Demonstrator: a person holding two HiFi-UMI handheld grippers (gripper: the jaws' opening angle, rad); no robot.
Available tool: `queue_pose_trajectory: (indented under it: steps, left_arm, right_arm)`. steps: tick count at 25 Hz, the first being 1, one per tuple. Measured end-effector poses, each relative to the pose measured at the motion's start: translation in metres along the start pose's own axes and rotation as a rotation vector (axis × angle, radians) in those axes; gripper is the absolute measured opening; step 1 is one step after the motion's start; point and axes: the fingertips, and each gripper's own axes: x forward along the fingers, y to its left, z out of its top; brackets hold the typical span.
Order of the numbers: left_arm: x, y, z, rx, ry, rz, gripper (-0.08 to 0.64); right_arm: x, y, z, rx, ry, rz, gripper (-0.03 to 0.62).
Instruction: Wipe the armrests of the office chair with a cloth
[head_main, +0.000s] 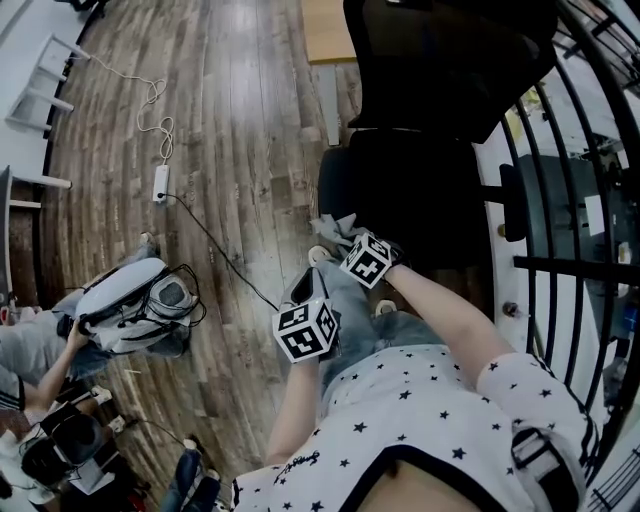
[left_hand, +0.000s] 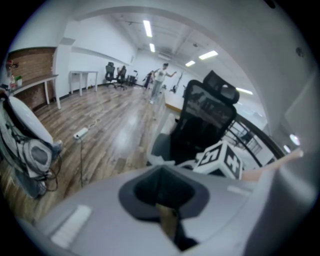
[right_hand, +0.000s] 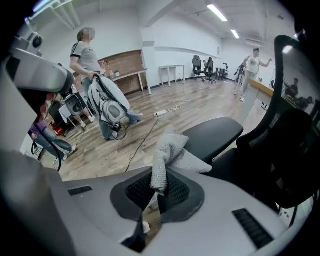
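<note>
Right tongs (right_hand: 157, 192) clamp the grey cloth (right_hand: 167, 152) beside the armrest (right_hand: 215, 135); left tongs (left_hand: 165, 200) (blurred) seem closed, empty.

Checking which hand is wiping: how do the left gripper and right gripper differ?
The right gripper is shut on the grey cloth; the left gripper is shut on nothing. The right gripper sits by the chair's armrest; the left gripper hangs back from it. Both carry marker cubes.

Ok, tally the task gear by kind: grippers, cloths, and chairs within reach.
Grippers: 2, the left gripper and the right gripper
Cloths: 1, the cloth, in the right gripper's jaws
Chairs: 1, the chair
Total: 4
</note>
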Motion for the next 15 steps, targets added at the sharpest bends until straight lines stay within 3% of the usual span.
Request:
queue_pose_trajectory:
  steps: [8, 15]
  left_arm:
    - [-0.004, -0.024, -0.001, 0.044, -0.022, -0.027, 0.005]
    - [-0.002, -0.055, -0.007, 0.091, -0.031, -0.056, 0.005]
  right_arm:
    - [-0.049, 0.004, -0.002, 0.068, -0.131, -0.024, 0.031]
    - [-0.098, -0.005, -0.027, 0.132, -0.217, -0.077, 0.031]
